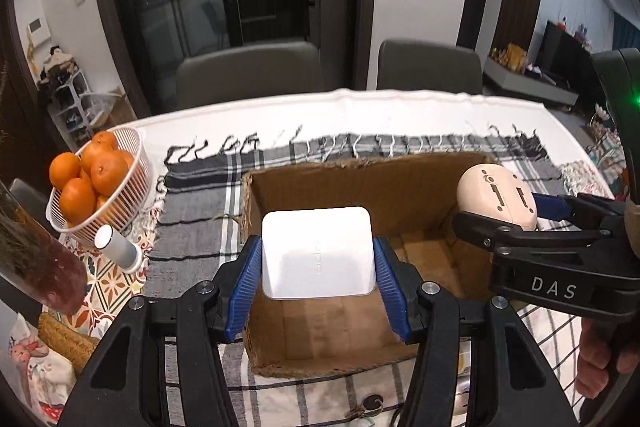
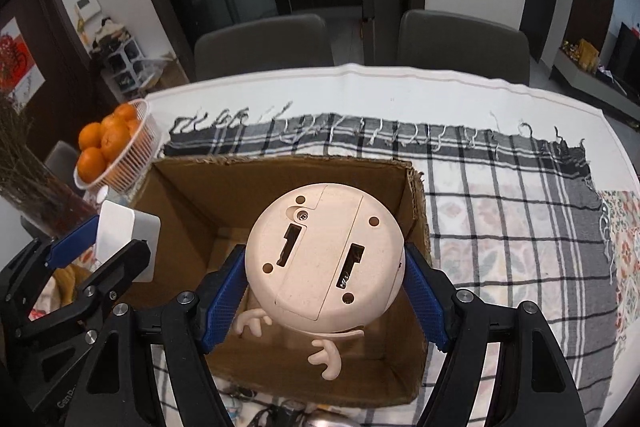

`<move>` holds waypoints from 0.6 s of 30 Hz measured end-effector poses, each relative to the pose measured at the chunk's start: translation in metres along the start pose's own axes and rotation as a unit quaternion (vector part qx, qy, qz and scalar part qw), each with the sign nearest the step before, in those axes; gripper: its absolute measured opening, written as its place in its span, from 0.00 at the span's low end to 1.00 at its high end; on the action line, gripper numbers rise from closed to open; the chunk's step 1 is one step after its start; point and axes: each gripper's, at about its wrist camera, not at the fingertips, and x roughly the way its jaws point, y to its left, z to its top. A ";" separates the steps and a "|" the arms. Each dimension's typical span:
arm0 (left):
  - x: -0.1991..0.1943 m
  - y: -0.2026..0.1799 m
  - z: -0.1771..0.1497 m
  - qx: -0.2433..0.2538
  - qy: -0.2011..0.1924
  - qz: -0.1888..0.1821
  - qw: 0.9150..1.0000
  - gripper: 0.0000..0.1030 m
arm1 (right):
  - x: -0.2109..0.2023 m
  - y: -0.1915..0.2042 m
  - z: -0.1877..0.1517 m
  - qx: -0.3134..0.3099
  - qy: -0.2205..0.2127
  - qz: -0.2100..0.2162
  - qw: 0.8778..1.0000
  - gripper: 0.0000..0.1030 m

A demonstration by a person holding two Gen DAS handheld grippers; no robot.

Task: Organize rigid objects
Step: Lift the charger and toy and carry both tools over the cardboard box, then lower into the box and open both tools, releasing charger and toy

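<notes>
An open cardboard box [image 1: 352,183] [image 2: 192,195] stands on a plaid cloth. My left gripper [image 1: 318,259] is shut on a flat white box [image 1: 318,253] and holds it above the cardboard box's left half. It also shows at the left of the right wrist view [image 2: 120,231]. My right gripper [image 2: 326,267] is shut on a round beige toy [image 2: 324,251] with small arms, its underside toward the camera, above the box's right half. The toy also shows in the left wrist view [image 1: 496,197], over the box's right wall.
A white basket of oranges [image 1: 132,183] [image 2: 136,151] stands left of the box. A small white cylinder [image 1: 118,245] lies beside it. A vase with dry stems [image 1: 36,259] is at the far left. Two grey chairs [image 1: 248,75] stand behind the table.
</notes>
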 end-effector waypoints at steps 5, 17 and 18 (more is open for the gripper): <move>0.011 -0.001 0.000 0.013 0.018 0.008 1.000 0.53 | 0.017 0.002 0.001 -0.013 0.028 -0.011 0.999 0.73; 0.007 -0.001 0.008 0.029 0.015 0.014 0.999 0.49 | 0.025 0.003 0.006 -0.030 0.051 -0.005 0.998 0.73; 0.004 0.000 0.008 0.026 0.011 0.013 1.000 0.49 | 0.024 0.003 0.005 -0.029 0.050 0.000 0.998 0.74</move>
